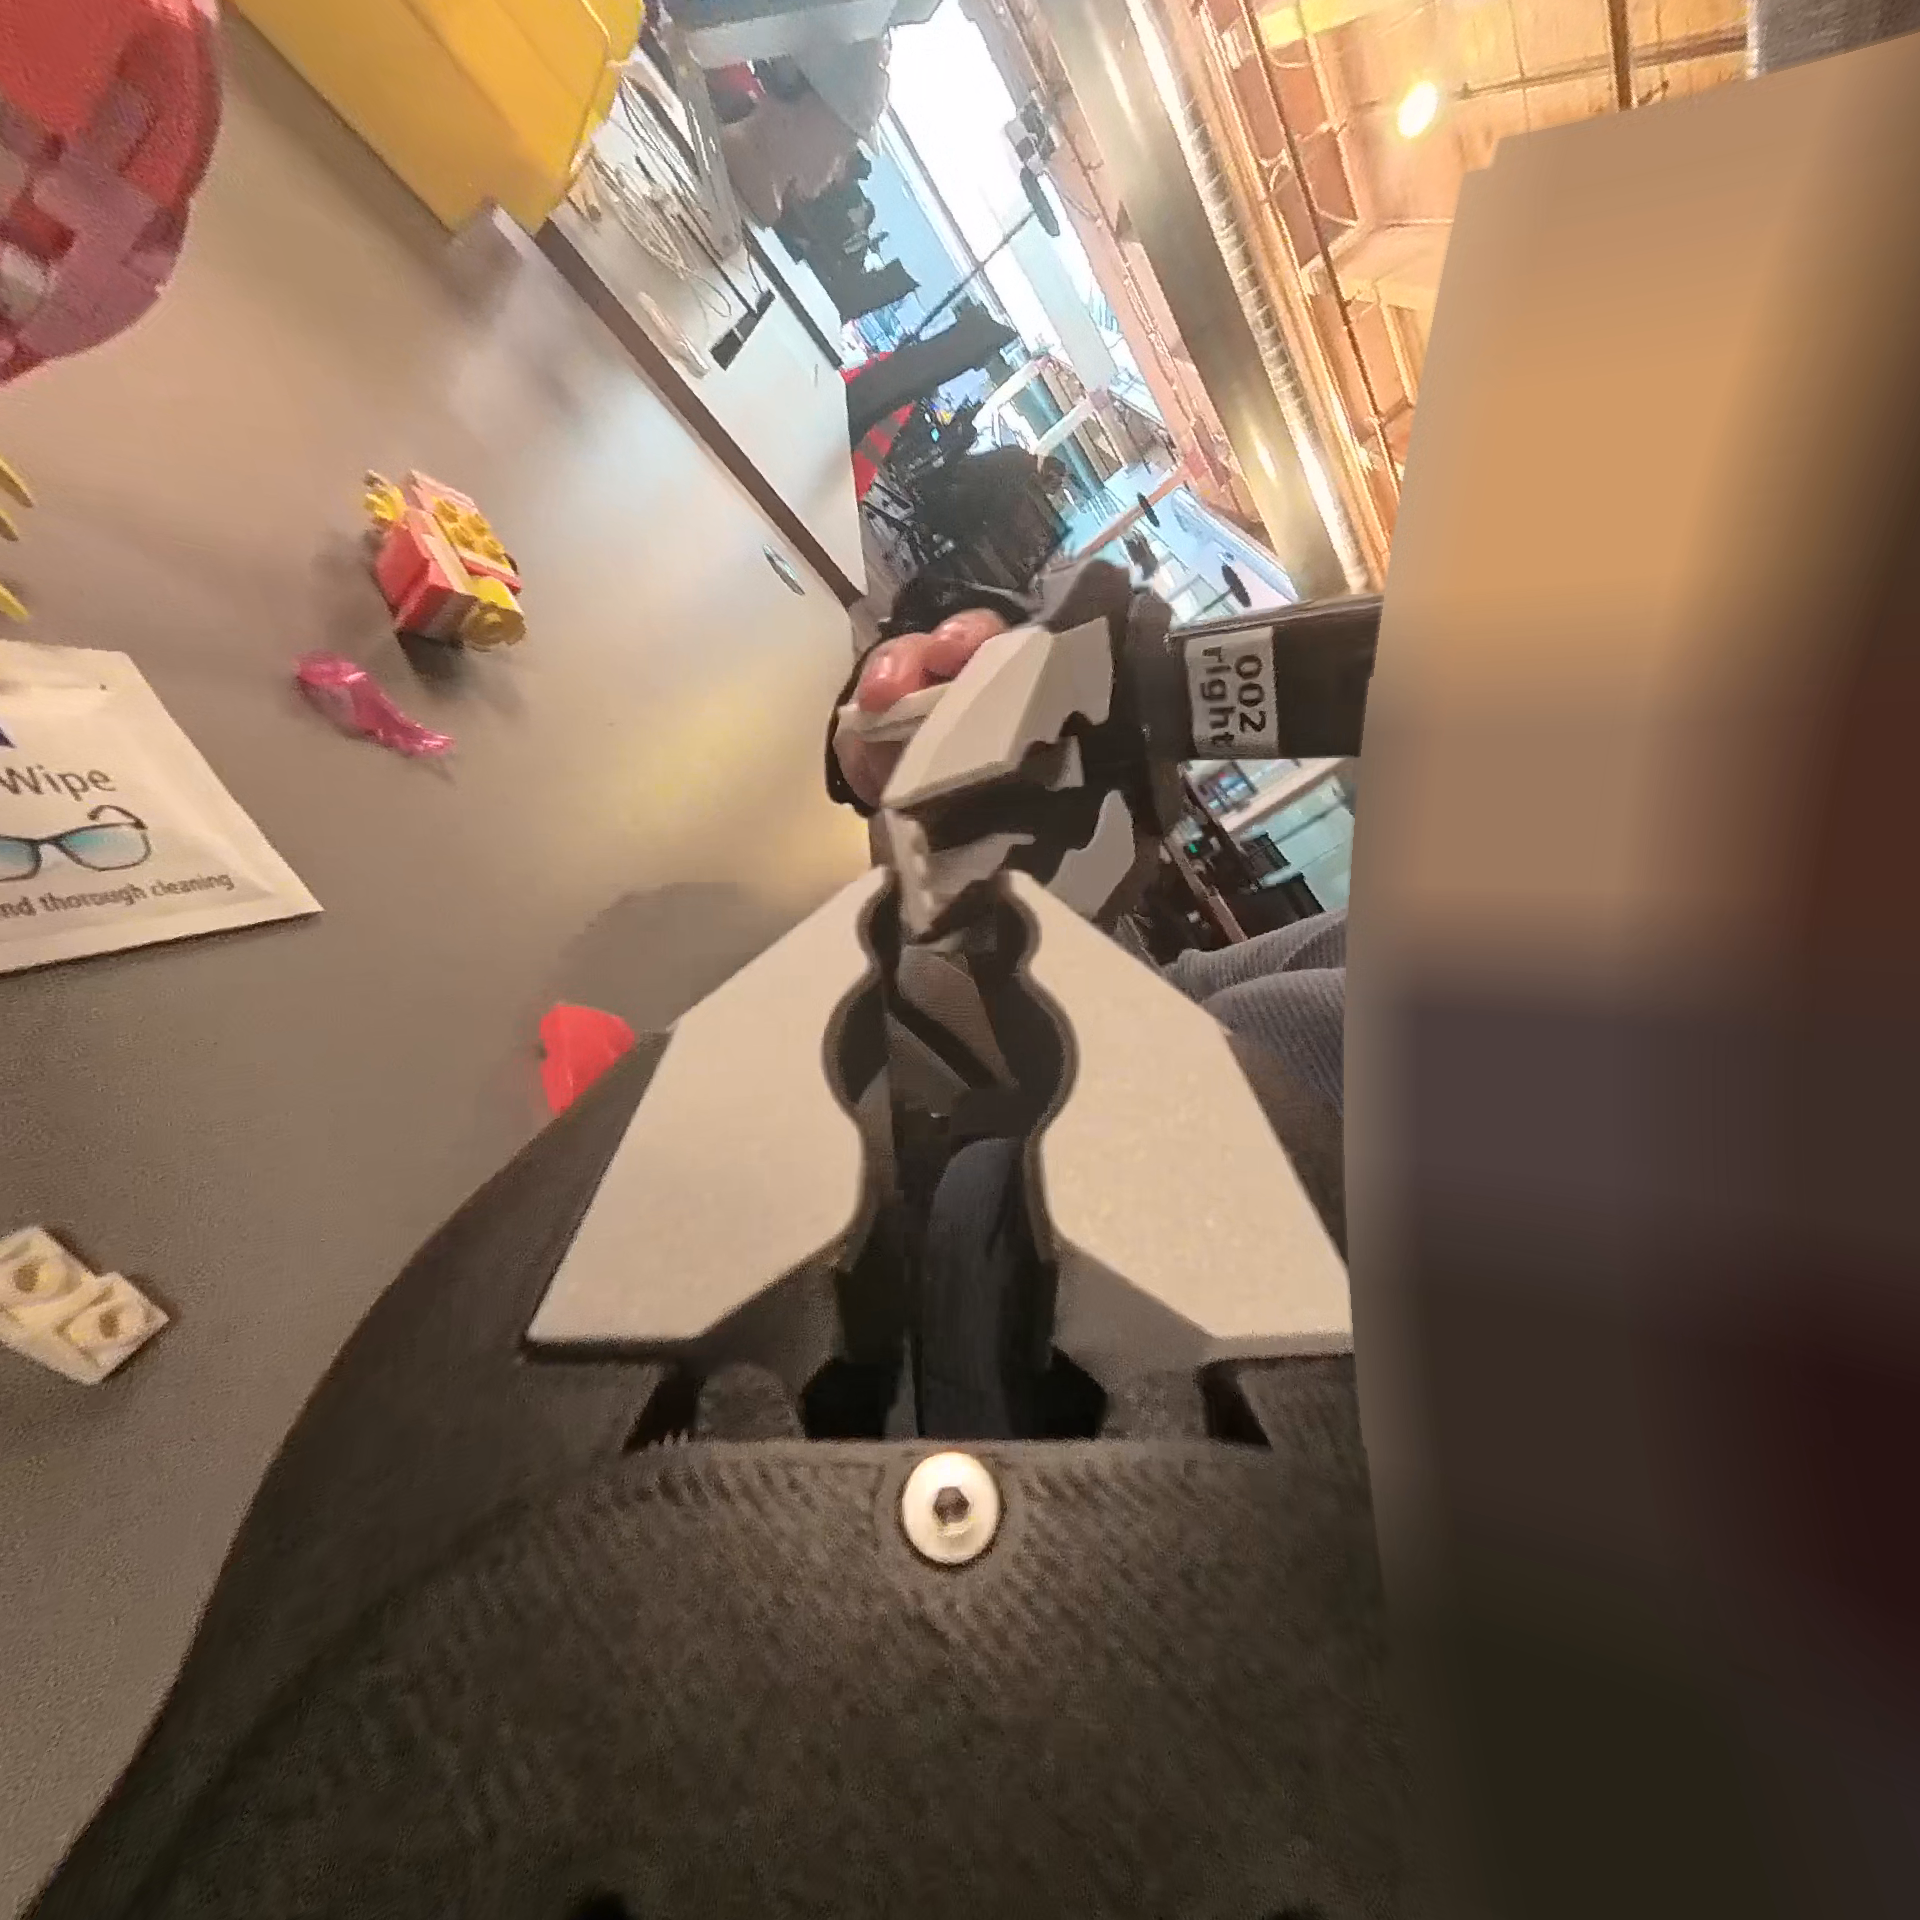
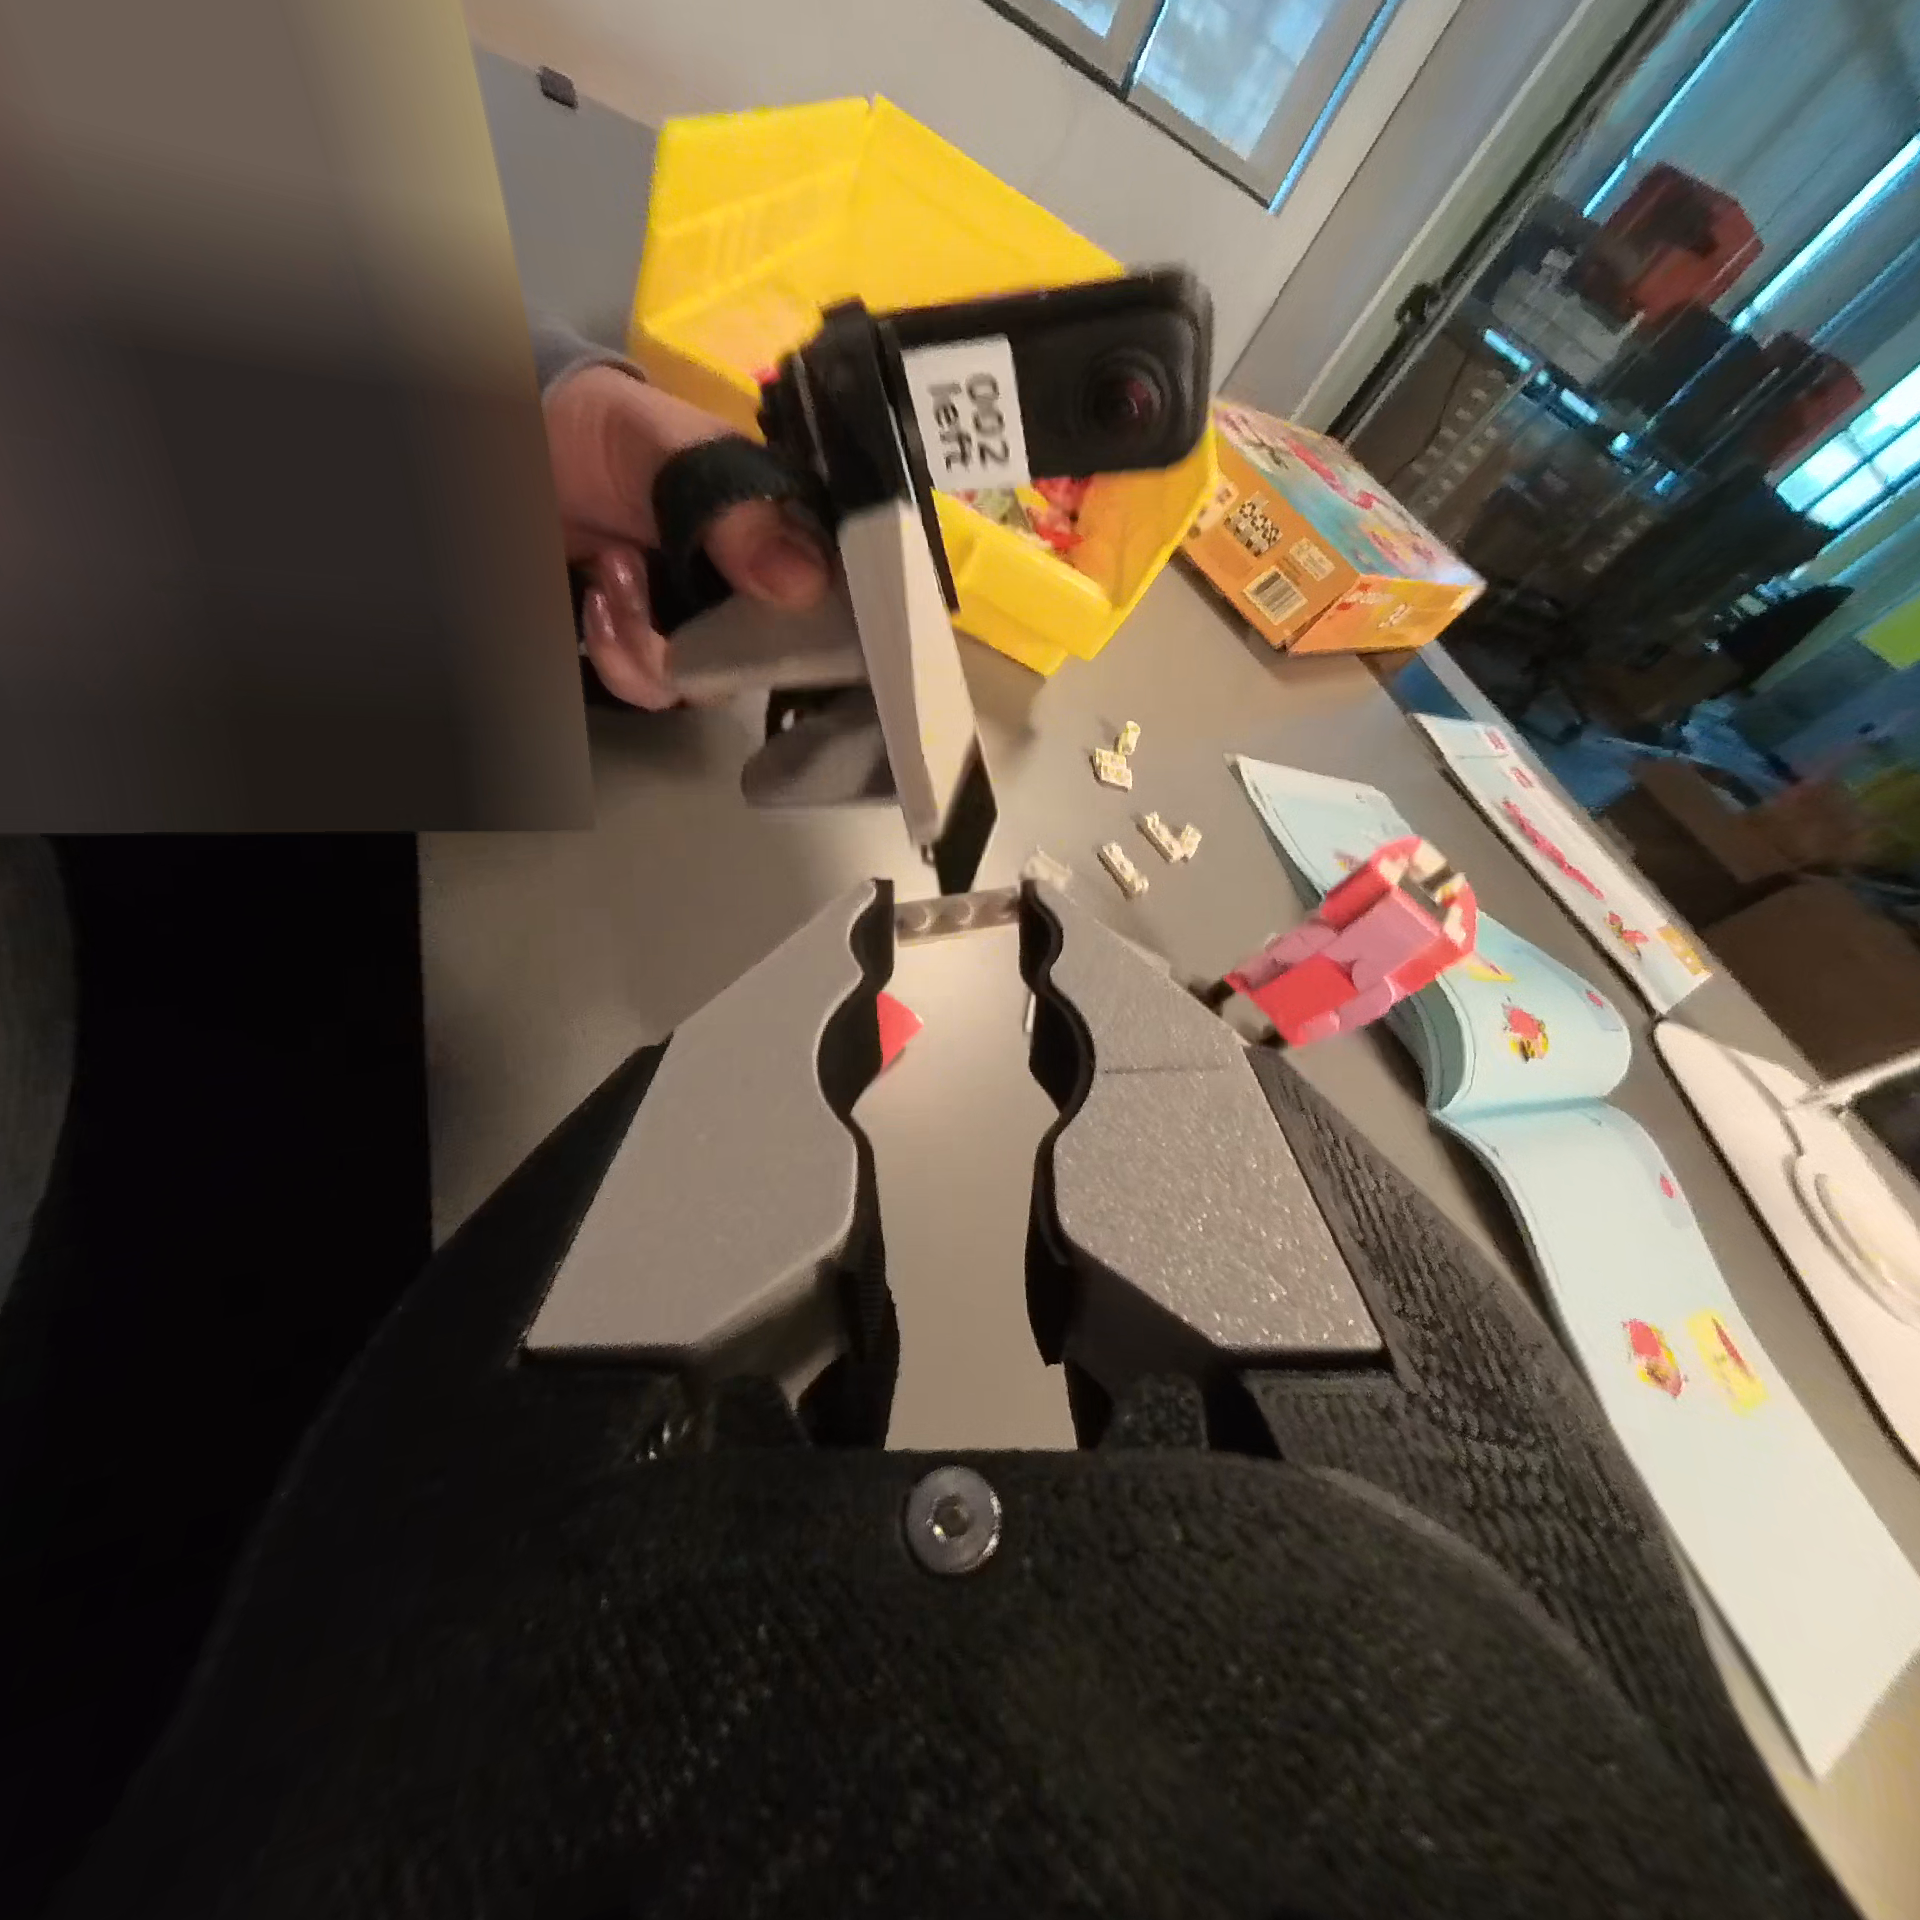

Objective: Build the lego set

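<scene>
Right gripper (image 2: 956,920) clamps grey studded plate (image 2: 951,920) crosswise at fingertips; left gripper (image 2: 940,831) tips just beyond, nearly closed, contents indeterminate.

Grey plate (image 2: 954,921) sitting between right gripper (image 2: 956,914) grey fingers; bench (image 2: 1143,665) showing flat grey, yellow bin (image 2: 831,208) at far edge, orange box (image 2: 1340,561) beside it, pink-red brick build (image 2: 1361,945) overlapping pale blue booklet (image 2: 1538,1091), white plates (image 2: 1143,847) scattered mid-bench.
</scene>
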Motion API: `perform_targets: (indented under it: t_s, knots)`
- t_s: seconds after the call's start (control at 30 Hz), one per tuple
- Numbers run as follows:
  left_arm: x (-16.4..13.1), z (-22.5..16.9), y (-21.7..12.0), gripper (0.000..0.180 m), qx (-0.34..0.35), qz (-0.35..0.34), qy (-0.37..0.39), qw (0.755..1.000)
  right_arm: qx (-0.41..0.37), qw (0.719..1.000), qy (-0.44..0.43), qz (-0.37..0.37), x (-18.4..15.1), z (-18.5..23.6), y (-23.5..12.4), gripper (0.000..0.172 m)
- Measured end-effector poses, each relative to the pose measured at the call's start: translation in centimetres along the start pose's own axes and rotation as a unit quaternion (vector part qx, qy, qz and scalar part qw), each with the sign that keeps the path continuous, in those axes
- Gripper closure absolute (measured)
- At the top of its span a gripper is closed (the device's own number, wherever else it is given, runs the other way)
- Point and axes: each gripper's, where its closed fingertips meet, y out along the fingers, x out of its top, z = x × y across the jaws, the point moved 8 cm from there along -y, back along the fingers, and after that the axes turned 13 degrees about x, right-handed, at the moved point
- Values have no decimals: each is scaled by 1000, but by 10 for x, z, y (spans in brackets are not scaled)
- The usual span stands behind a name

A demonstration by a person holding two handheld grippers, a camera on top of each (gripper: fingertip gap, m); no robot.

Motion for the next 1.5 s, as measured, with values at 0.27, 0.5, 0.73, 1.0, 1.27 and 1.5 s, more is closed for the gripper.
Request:
perform_targets:
  t_s: [0.27,0.5,0.73,1.0,1.27,1.5]
  knots:
    - [-16,10,1,151,238,61,173,954,102,985,94,100,-51,-9,6,149]
    - [-18,11,11,152,285,118,224,925,157,973,118,121,-58,-17,13,149]
    - [-18,12,5,152,306,140,263,904,160,973,120,118,-59,-18,11,140]
    - [-16,17,13,151,328,154,290,885,142,977,125,96,-53,-16,5,137]
    - [0,24,-2,155,415,111,280,859,138,977,135,95,-49,-15,-2,138]
    - [-11,18,14,137,363,115,267,885,129,976,147,98,-57,-12,-5,138]
